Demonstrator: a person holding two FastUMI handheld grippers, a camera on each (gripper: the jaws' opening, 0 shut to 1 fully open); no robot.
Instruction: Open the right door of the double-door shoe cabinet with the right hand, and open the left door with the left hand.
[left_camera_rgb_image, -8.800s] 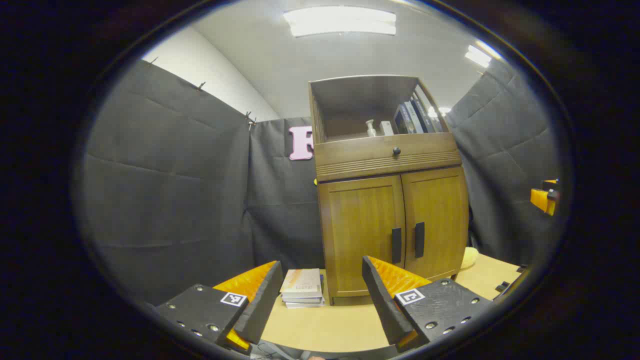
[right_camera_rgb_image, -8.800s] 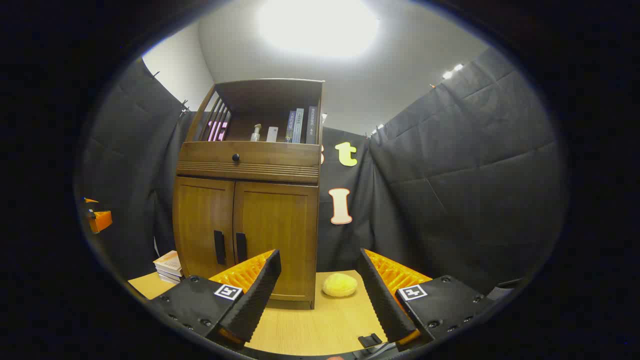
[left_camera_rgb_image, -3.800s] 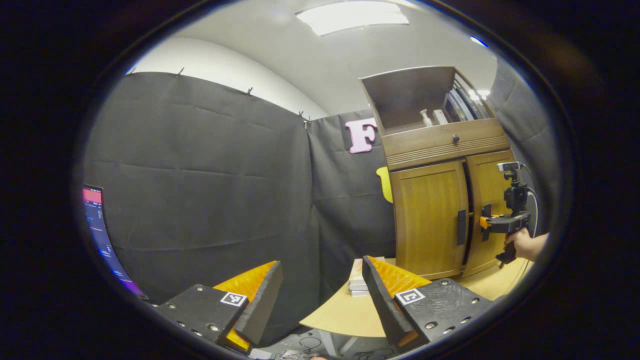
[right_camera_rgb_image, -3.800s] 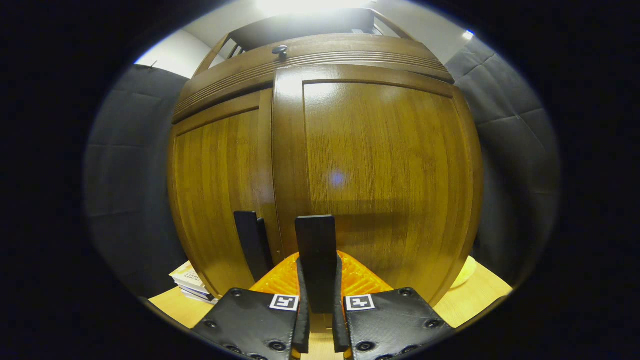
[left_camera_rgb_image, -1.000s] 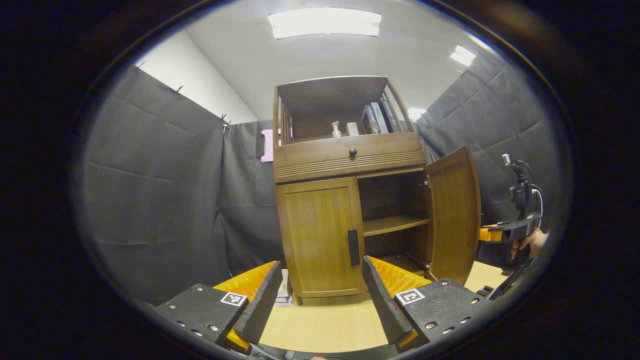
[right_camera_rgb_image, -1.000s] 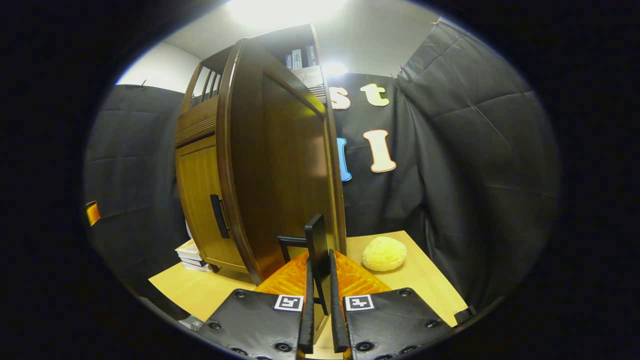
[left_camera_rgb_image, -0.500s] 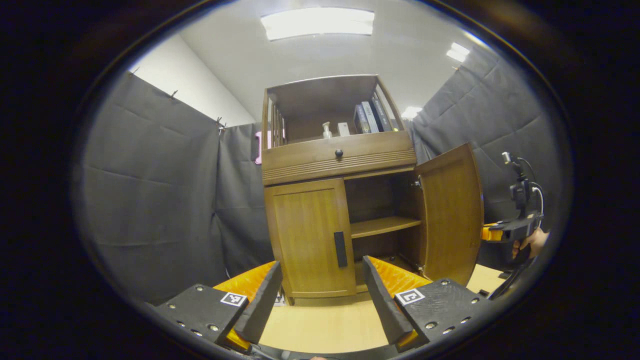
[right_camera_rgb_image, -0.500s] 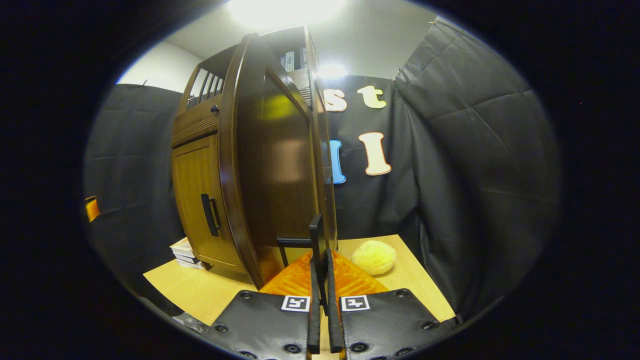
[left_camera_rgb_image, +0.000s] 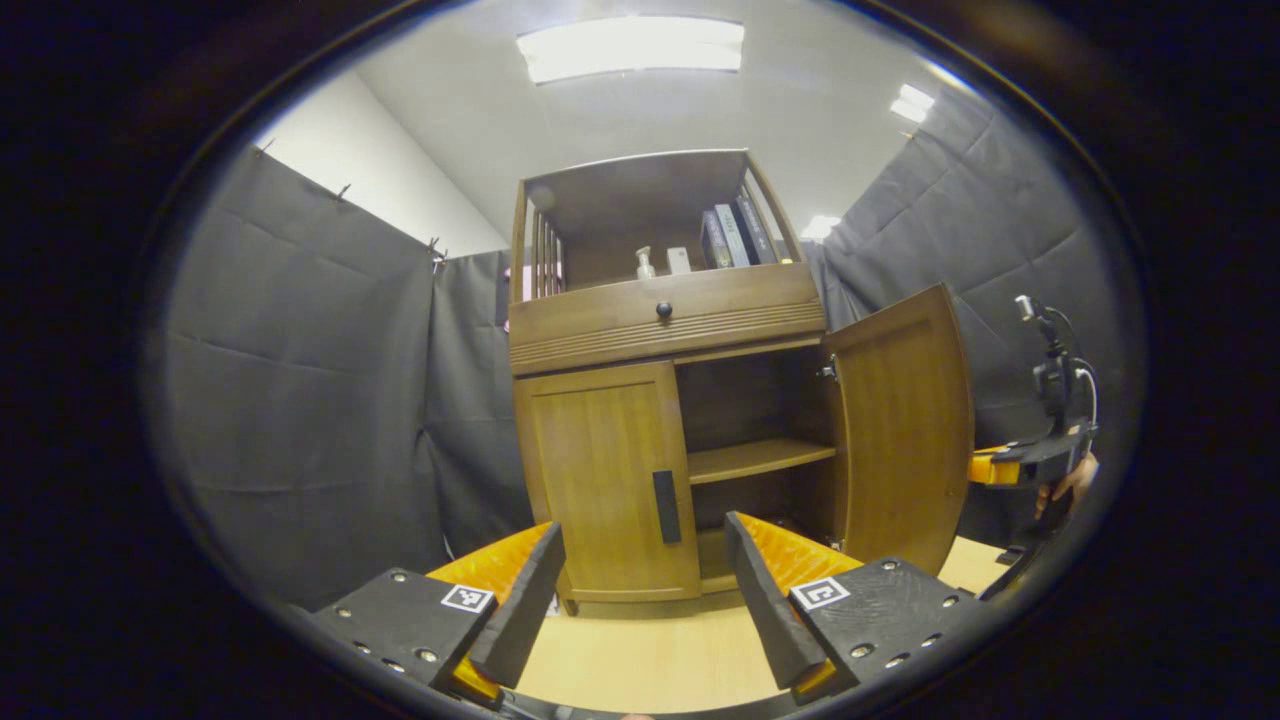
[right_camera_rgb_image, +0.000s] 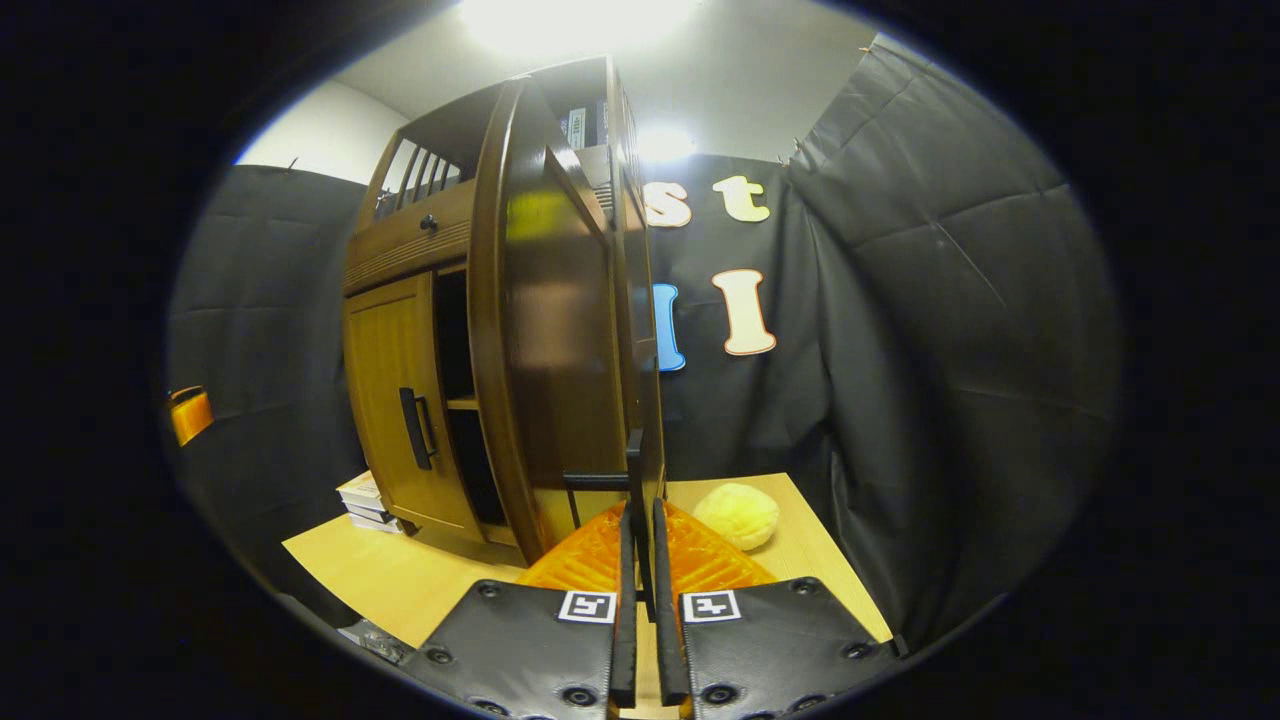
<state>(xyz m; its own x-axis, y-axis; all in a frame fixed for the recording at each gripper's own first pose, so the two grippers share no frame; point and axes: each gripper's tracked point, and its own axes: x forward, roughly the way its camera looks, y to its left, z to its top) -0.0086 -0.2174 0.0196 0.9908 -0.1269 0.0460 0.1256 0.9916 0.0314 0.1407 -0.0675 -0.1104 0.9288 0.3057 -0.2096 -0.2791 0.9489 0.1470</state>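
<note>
**Right door swung wide, left door shut**

Swung farther out than half a second ago, the right door (left_camera_rgb_image: 905, 430) of the shoe cabinet (left_camera_rgb_image: 660, 320) now stands nearly edge-on in the right gripper view, where a dark gap has opened between it and the cabinet body. The right gripper (right_camera_rgb_image: 640, 560) has its two fingers pressed together on the thin dark right door handle (right_camera_rgb_image: 635, 480), which rises upright between them. In the left gripper view this same gripper appears at the far right, level and pointing at the door's outer face, held from below by a hand (left_camera_rgb_image: 1068, 485); a small camera on a stalk with a cable stands on top of it.

The left gripper (left_camera_rgb_image: 640, 590) hovers in front of the cabinet, low over the table (left_camera_rgb_image: 650, 660), its jaws spread wide and holding nothing. Between its fingers, farther off, lies the closed left door (left_camera_rgb_image: 600, 480) with its dark vertical left door handle (left_camera_rgb_image: 665, 507).

Inside the opened half, a shelf (left_camera_rgb_image: 760, 458) is visible. The upper open compartment holds a small bottle (left_camera_rgb_image: 645, 264) and upright books (left_camera_rgb_image: 735, 235); their spines are too small to read. Each finger block carries a square black-and-white marker tag (right_camera_rgb_image: 588, 606). A yellow round object (right_camera_rgb_image: 737, 516) rests on the table beside the cabinet, and stacked books (right_camera_rgb_image: 365, 497) lie at its other side.
</note>
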